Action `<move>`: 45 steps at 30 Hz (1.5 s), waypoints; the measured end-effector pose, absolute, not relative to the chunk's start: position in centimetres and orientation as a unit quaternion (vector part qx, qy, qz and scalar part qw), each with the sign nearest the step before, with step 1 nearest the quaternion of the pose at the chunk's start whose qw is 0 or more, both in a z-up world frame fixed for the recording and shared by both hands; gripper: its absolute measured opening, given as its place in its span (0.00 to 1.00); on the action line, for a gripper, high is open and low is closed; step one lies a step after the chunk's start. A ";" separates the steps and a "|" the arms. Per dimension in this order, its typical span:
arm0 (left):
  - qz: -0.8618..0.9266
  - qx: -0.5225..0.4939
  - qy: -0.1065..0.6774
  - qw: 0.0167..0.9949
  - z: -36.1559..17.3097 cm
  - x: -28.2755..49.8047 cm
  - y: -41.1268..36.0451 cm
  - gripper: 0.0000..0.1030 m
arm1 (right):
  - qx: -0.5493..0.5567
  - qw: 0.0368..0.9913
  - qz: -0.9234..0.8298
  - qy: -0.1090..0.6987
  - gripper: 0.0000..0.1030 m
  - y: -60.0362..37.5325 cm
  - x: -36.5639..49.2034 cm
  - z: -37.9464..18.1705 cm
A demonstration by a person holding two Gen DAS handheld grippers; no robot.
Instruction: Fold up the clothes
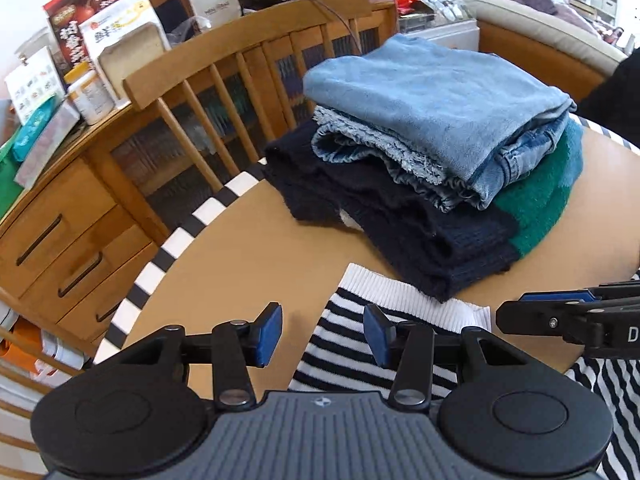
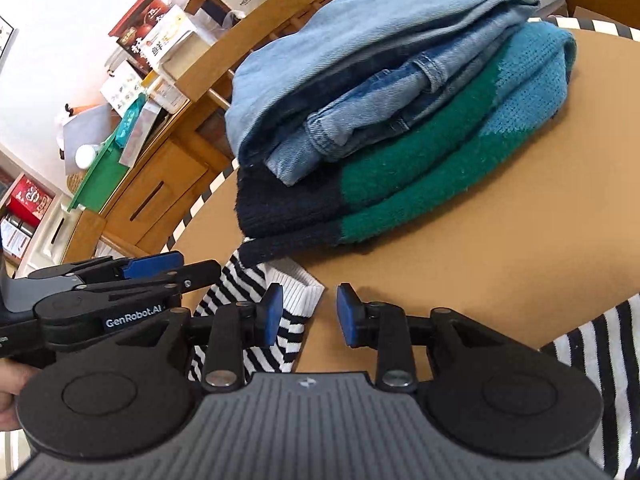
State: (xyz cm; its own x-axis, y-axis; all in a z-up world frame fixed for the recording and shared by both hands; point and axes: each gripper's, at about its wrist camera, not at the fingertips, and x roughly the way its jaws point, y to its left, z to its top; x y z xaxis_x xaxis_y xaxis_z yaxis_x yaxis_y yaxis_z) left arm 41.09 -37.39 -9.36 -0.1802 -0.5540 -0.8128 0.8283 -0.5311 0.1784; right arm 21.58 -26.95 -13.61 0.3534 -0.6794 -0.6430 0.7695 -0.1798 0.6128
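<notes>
With both claws low over the near edge of the desk, I list as follows. Left claw [image 1: 323,332]: jaws spread wide, holding nothing; its right blue pad [image 1: 378,334] sits over the striped garment [image 1: 348,344], its left pad over bare desk. Right claw [image 2: 307,314]: jaws parted, nothing between them; its left pad [image 2: 272,314] lies over the garment's white ribbed cuff [image 2: 300,290], its right pad over bare desk. Whether either pad touches the cloth, I cannot tell. The two claws sit just beside each other, the left claw's body entering my right-wrist view at the left edge.

Striped garment: black and white, unfolded, lying at the near desk edge under both claws, with more of it hanging off the near right side.

Stack of folded clothes [image 1: 432,148], beyond the garment, near the middle of the desk:
- bottom, navy, green and blue knit sweater [image 2: 420,168], its navy corner touching the striped garment;
- middle, denim jeans [image 2: 360,120];
- top, light blue folded piece [image 1: 436,92].

Desk [image 1: 224,264]: round, tan top with a black-and-white striped rim.

Behind it: wooden chair back [image 1: 248,60], wooden drawer cabinet [image 1: 68,232] loaded with boxes and packets.
</notes>
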 end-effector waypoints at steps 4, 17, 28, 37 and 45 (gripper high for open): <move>-0.765 0.443 0.158 0.440 -10.1 40.9 -38.1 0.46 | 0.536 0.627 -0.565 0.026 0.31 -27.1 21.0 -14.1; -0.793 0.431 0.161 0.400 -12.1 40.9 -40.0 0.46 | 0.520 0.633 -0.573 0.032 0.33 -27.9 22.7 -14.3; -0.800 0.435 0.157 0.383 -12.3 40.5 -40.6 0.41 | 0.471 0.644 -0.599 0.071 0.26 -27.9 24.4 -13.6; -0.808 0.431 0.169 0.365 -12.4 40.2 -40.2 0.13 | 0.453 0.643 -0.610 0.095 0.10 -27.8 24.8 -13.8; -0.806 0.429 0.172 0.370 -12.5 40.4 -40.0 0.12 | 0.444 0.650 -0.607 0.107 0.25 -27.8 25.6 -13.6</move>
